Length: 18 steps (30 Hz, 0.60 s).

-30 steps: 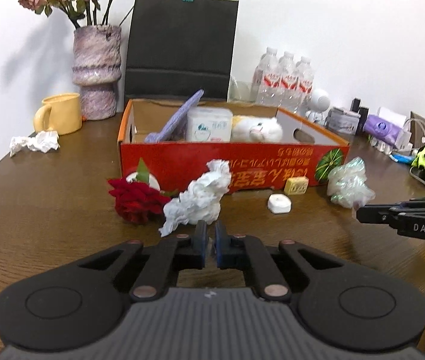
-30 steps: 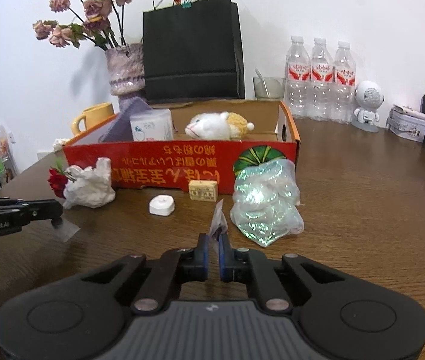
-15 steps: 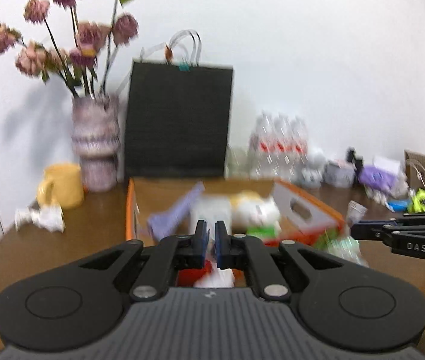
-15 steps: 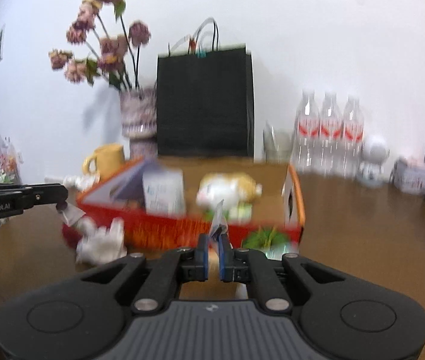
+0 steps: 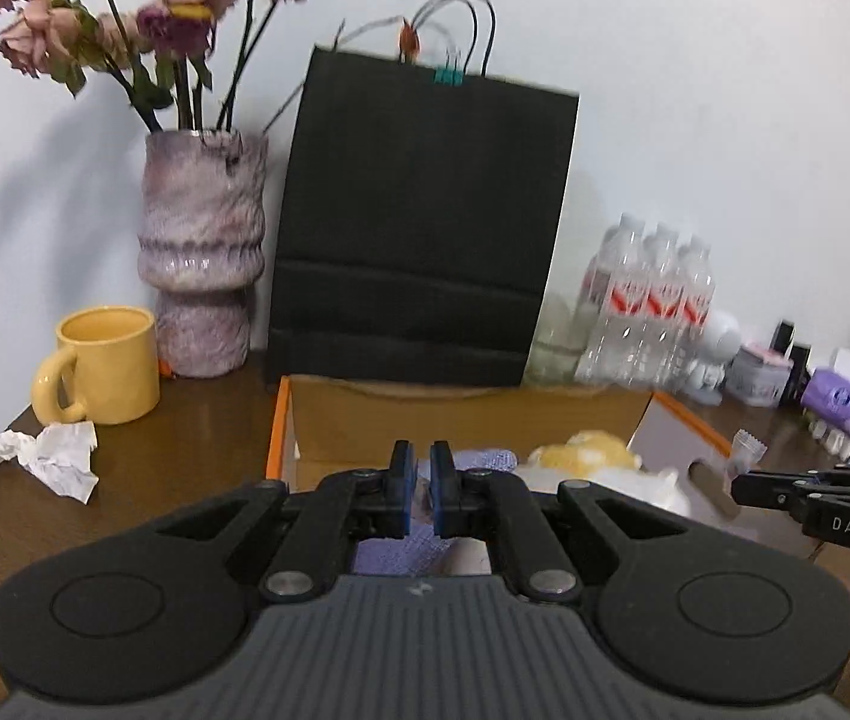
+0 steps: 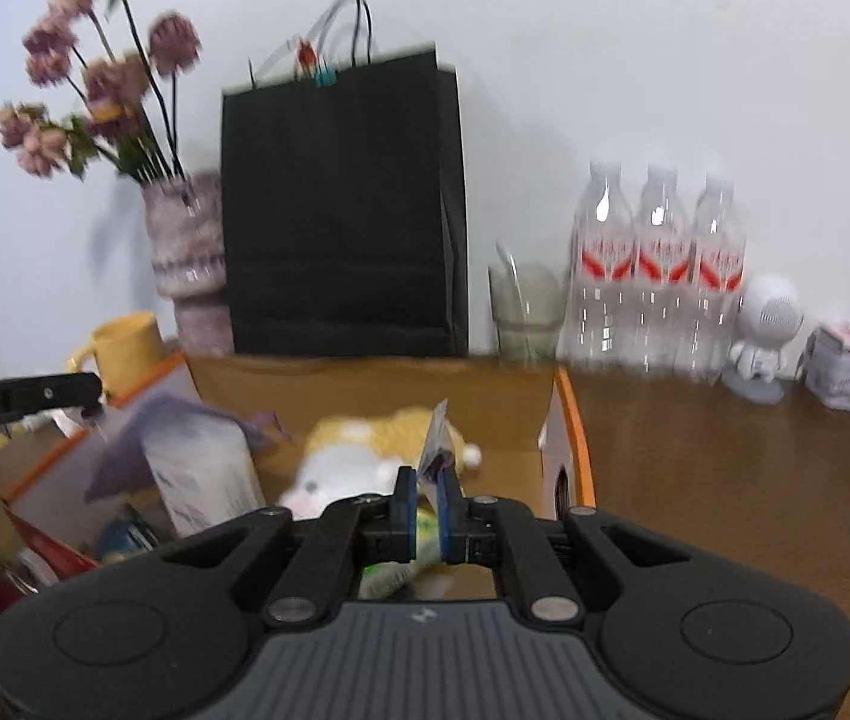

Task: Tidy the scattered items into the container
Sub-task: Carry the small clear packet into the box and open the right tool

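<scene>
My worktop (image 6: 724, 450) runs bare to the right of the orange-rimmed box (image 6: 571, 414). Over the box, my right tongs (image 6: 423, 507) pinch a small clear packet (image 6: 435, 441); my left tongs (image 5: 417, 495) are closed, apparently on nothing.

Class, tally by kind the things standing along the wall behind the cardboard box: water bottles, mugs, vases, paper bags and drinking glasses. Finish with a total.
Water bottles: 3
Yellow mug: 1
Vase: 1
Black paper bag: 1
Drinking glass: 1
Total: 7
</scene>
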Each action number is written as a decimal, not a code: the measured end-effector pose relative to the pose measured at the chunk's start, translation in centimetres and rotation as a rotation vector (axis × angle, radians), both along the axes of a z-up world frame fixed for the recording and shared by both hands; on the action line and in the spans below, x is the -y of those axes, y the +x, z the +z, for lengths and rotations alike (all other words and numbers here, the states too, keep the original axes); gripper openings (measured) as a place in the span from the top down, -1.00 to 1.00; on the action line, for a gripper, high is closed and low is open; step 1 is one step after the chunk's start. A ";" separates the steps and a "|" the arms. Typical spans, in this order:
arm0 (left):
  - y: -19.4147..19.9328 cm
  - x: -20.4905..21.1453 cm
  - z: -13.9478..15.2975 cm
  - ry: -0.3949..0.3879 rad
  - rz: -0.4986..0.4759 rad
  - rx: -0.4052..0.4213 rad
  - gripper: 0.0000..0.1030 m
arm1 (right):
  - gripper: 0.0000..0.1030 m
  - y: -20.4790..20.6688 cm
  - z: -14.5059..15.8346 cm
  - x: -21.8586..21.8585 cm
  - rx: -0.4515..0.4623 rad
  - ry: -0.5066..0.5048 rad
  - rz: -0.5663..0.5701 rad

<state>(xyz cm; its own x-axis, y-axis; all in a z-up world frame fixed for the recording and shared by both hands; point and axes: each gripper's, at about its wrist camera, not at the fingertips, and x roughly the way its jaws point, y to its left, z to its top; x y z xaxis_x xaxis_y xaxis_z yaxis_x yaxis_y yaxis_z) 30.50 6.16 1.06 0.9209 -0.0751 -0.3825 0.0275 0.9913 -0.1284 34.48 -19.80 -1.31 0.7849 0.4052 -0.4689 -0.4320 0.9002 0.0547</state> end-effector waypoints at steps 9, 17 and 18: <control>-1.1 1.9 -0.1 0.064 -0.026 0.023 -1.00 | -0.99 0.0 -0.6 0.7 -0.063 0.040 0.010; -1.3 2.5 -0.1 0.075 -0.032 0.014 -1.00 | -1.00 -1.1 0.2 -0.3 -0.043 -0.019 0.021; -1.2 2.5 -0.1 0.072 -0.030 0.013 -1.00 | -1.00 -1.1 0.2 -0.4 -0.044 -0.025 0.024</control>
